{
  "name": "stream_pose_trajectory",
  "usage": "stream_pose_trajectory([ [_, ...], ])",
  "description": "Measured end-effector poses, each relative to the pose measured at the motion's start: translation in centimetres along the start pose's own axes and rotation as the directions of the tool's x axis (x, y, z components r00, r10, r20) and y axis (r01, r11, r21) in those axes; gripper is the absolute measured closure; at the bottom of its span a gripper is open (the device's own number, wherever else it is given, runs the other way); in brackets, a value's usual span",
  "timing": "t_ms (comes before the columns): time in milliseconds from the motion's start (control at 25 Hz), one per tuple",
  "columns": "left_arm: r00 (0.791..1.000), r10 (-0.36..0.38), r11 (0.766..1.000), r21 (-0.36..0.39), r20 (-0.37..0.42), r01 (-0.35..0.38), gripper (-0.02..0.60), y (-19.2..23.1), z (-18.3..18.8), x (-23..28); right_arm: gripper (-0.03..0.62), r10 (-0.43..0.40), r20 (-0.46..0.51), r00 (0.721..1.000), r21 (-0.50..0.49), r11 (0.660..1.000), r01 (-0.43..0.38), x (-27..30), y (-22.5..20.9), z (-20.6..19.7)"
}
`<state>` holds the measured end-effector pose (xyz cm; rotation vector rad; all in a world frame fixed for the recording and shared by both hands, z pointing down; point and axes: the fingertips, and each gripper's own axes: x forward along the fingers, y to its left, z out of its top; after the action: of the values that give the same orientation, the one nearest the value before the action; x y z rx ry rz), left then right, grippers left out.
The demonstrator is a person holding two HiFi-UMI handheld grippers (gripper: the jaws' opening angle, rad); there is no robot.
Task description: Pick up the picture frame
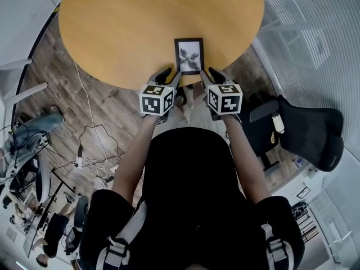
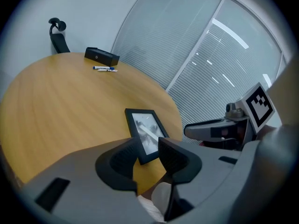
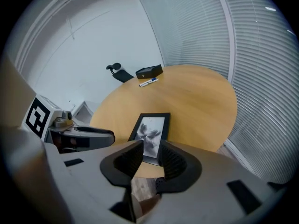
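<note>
The person stood at the near edge of the round wooden surface (image 1: 124, 32), both arms held out in front with a tool in each hand. The marker cubes (image 1: 157, 98) on the two tools sat side by side just short of the rim, apart from each other. The left tool (image 1: 170, 76) had its jaws standing apart with nothing gripped between them; through the gap I could see the near left corner of the frame (image 1: 189, 55), lying just past the tips. The right tool (image 1: 211, 75) was the same, its jaws apart and empty, with the near right corner of the frame showing through the opening. Both tools pointed downward and inward, their tips just beside the frame's near corners, one on each side; I could not tell whether either tip touched it. The frame lay flat, face up, close to the near rim, its long sides running away from the person, a black border round a grey picture. The rest of the top was bare wood until the far side, where a pen (image 2: 104, 68) lay just in front of a black box (image 2: 101, 56). A black chair (image 1: 312, 131) stood off to the person's right, and slatted blinds (image 1: 315, 32) ran along the wall beyond it.
</note>
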<state>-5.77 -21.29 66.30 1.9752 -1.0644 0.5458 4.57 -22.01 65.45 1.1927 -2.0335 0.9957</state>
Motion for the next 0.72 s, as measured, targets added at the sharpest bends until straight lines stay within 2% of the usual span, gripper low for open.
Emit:
stream_pose_trajectory([
  [320,0.999,0.019,0.999,-0.029,-0.034,-0.020,0.430,2.0,0.2,3.3,0.465,-0.014,-0.075,0.997,0.032,0.999,0.017,3.9,-2.2,-0.4],
  [520,0.999,0.037,0.996,-0.074,-0.032,-0.039,0.430,2.6,0.5,4.8,0.465,-0.023,-0.094,0.995,0.044,0.999,0.027,5.6,-3.3,-0.4],
  [720,0.998,0.041,0.996,-0.075,-0.054,-0.045,0.430,3.4,0.2,6.2,0.465,-0.024,-0.101,0.995,0.033,0.999,0.028,7.3,-3.4,0.0],
])
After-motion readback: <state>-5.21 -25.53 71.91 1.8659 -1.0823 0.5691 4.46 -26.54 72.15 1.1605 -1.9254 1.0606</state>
